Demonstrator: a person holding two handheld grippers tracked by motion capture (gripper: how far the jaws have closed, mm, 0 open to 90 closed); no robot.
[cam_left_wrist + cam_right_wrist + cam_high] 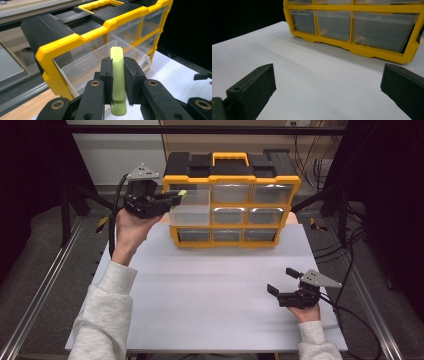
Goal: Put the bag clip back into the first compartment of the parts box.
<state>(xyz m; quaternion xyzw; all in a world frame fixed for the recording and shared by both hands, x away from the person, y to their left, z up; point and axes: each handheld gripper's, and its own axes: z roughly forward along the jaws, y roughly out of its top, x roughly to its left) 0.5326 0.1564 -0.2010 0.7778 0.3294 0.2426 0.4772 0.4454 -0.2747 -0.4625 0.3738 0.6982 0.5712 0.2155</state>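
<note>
Left gripper [117, 85], clamped on green clip [117, 75] at frame centre, should carry it fwd over open drawer [87, 65] w/o tilting, then release; right gripper [285, 287] idles wide, lower right.

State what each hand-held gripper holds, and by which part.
The left hand-held gripper is shut on a green clip, clamped across its middle, above the open drawer. The right hand-held gripper is open and holds nothing.

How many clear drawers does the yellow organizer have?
9, in a three-by-three grid in the organizer: the top-left drawer is pulled out, the other eight are pushed in.
</note>
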